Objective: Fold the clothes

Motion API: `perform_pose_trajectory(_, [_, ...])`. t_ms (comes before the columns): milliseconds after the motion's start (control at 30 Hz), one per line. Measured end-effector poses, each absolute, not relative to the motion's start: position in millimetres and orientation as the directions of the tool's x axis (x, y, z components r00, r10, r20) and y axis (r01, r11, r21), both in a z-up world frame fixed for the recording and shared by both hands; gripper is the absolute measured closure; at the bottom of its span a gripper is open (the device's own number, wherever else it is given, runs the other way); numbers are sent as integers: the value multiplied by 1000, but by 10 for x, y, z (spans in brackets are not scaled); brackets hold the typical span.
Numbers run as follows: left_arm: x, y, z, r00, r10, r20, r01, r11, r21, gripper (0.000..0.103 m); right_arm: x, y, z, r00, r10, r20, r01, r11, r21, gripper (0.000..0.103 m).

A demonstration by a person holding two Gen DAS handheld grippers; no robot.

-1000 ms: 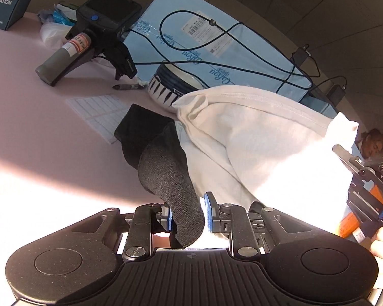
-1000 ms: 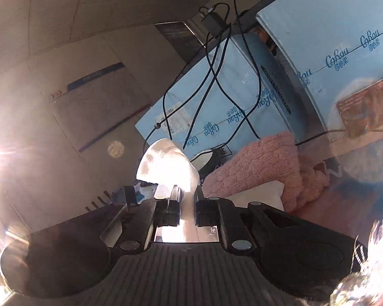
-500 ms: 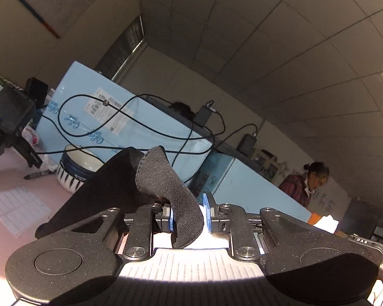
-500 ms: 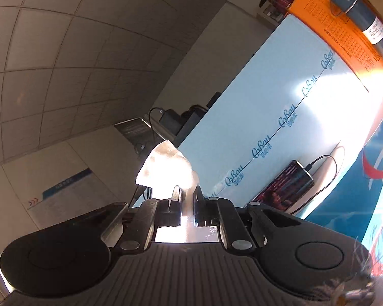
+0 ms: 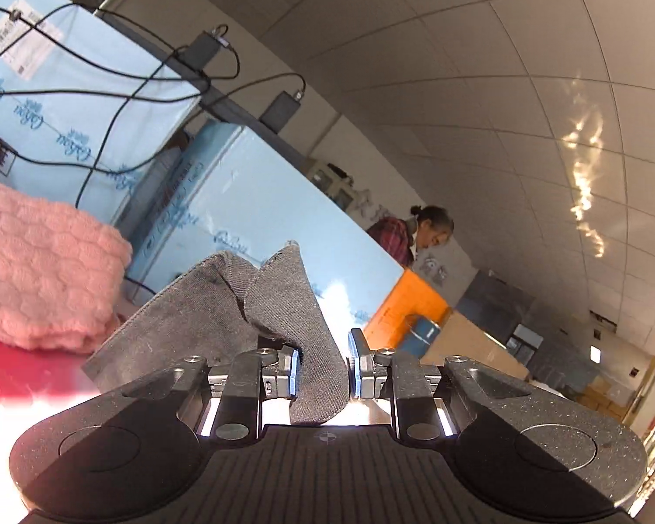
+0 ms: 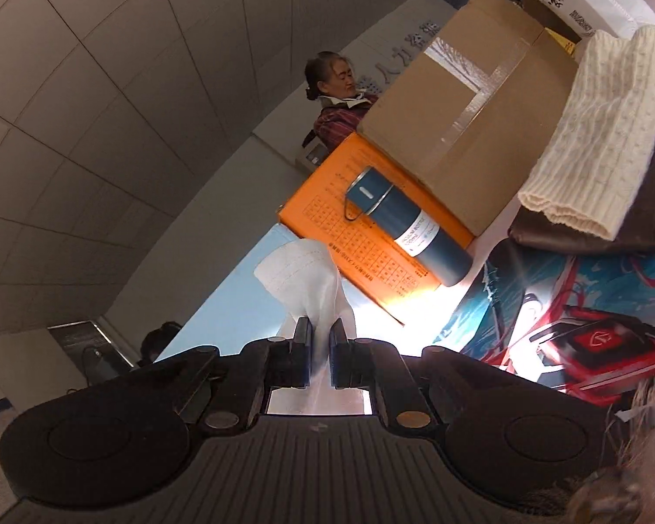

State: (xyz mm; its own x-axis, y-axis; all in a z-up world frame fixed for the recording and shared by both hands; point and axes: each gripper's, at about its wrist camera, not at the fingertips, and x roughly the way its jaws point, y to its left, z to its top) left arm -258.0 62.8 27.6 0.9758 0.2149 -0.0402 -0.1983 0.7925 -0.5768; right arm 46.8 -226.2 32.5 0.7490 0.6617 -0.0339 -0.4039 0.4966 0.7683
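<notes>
Clothes in hand: a dark grey sleeve (image 5: 279,318) sits between the pads of the left gripper (image 5: 322,376), and a white hem corner (image 6: 303,281) is pinched in the right gripper (image 6: 320,347). Both pieces are lifted off the table, each poking up toward 12 o'clock from its jaws. Whether the grey and the white belong to one garment cannot be told from these views.

Left jaws: narrow gap, cloth lying against the left pad, a sliver of light at the right pad; grip looks loose-ish. Right jaws: nearly closed on the white fabric.

Outward, left view: pink knit blanket (image 5: 39,279) at 9 o'clock, pale blue cartons (image 5: 257,222) behind with black cables (image 5: 109,100) across them, a person (image 5: 415,236) at 2 o'clock. Right view: orange box (image 6: 362,236) with a blue flask (image 6: 408,231) lying on it at 1 o'clock, cardboard box (image 6: 467,118) above, folded cream knit (image 6: 598,131) at 2 o'clock, printed mat (image 6: 589,314) at 3 o'clock.

Judgement on the lift: keep both grippers level and apart so the cloth hangs taut; firm up the left pinch before swinging.

Against half a second ago: both cameras have swung rightward. Bowl and paper sheet are gone from the left view, pink blanket has come in; flask and boxes now sit central on the right.
</notes>
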Motion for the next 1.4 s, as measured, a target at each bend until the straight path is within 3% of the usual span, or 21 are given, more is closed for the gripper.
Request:
perform_pose_trajectory(133, [-2731,433,71,990,139,-40,-136,807,-575,83,369,-2566,66,794,593,-134,-302,577,759,97])
perform_pose_trajectory(233, [-2880,318,-44,992,114,-56,-125,807,-577,83,259,-2728,-21,837,525,-153,-258,627,735,98])
perform_pose_trajectory(467, [-3201,216,-150,974,142,-179,-217,821,-528,83,126,-2783,57,863,480,-158,-280,714,642,98])
perform_pose_trajectory(533, [-3258,193,-93,958,219,-183,-281,830,-481,80,129,-2721,87,842,514,-164,-310,711,632,96])
perform_pose_trajectory(567, [-3287,180,-59,947,266,-180,-320,831,-455,73,130,-2681,97,832,527,-173,-320,710,627,95])
perform_pose_trajectory(600, [-3317,167,-25,933,313,-176,-359,829,-428,49,131,-2630,105,818,543,-187,-331,712,620,95])
perform_pose_trajectory(667, [-3362,156,45,902,402,-158,-431,819,-378,14,129,-2526,106,791,573,-215,-352,713,606,92])
perform_pose_trajectory(700, [-3365,170,84,886,441,-142,-461,811,-360,13,128,-2472,106,776,588,-229,-364,713,599,89])
perform_pose_trajectory(767, [-3289,189,154,873,468,-134,-486,819,-306,13,129,-2350,111,741,617,-264,-389,715,580,56])
perform_pose_trajectory(867, [-3126,207,222,865,478,-150,-501,839,-214,9,104,-2142,128,683,666,-298,-448,705,549,52])
perform_pose_trajectory(1067, [-2696,173,43,836,427,-345,-458,889,-8,9,44,-1725,167,556,748,-363,-569,661,490,36])
perform_pose_trajectory(1167, [-2562,235,-112,753,436,-493,-464,883,72,8,15,-1494,180,505,766,-399,-622,643,447,28])
perform_pose_trajectory(1267, [-2668,312,-130,741,448,-500,-486,872,62,8,-26,-1245,175,477,758,-444,-663,642,385,27])
perform_pose_trajectory(1400, [-2745,366,96,774,484,-408,-506,860,60,8,-59,-970,128,468,721,-511,-693,658,294,25])
